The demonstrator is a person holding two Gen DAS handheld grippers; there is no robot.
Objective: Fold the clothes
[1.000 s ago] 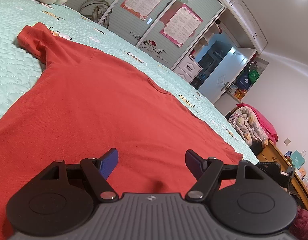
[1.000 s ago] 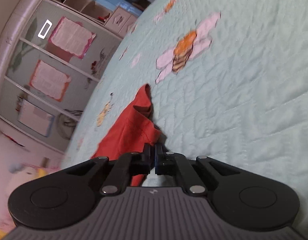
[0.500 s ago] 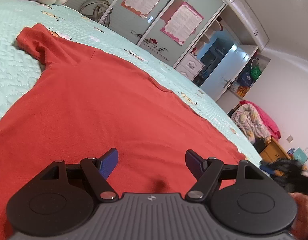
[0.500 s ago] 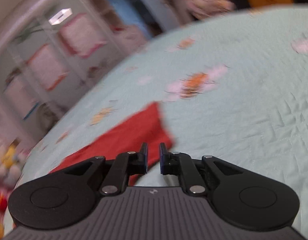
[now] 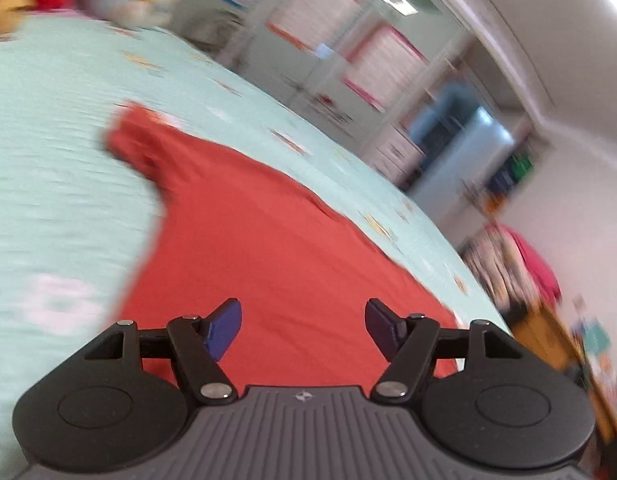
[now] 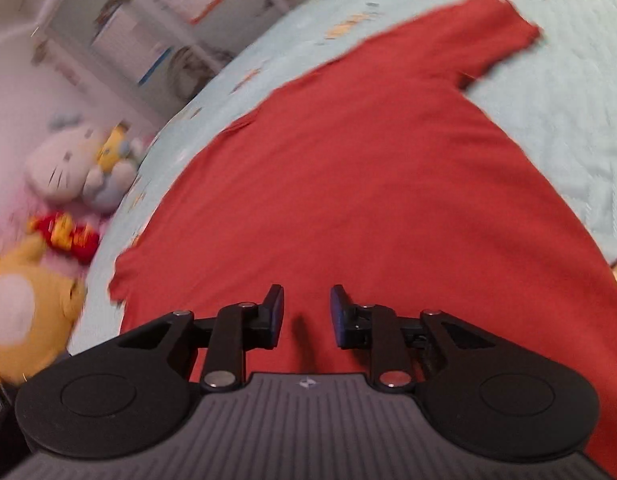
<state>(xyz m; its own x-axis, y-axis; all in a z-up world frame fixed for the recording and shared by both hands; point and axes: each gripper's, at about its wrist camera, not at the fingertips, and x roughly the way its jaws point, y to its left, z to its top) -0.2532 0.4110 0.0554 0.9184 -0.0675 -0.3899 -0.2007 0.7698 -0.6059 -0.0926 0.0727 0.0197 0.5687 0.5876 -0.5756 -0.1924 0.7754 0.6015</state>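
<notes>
A red shirt lies spread flat on the mint quilted bed. The right hand-held gripper hangs over it at 6 o'clock, jaws opening, nothing between them. The left hand-held gripper is closing from wide apart, also empty, with a sleeve at 10 o'clock.

Closing, empty left hand-held gripper over red shirt.

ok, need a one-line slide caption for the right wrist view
Right gripper, jaws opening and empty, over a red T-shirt spread flat on a mint quilted bed, plush toys alongside.
</notes>
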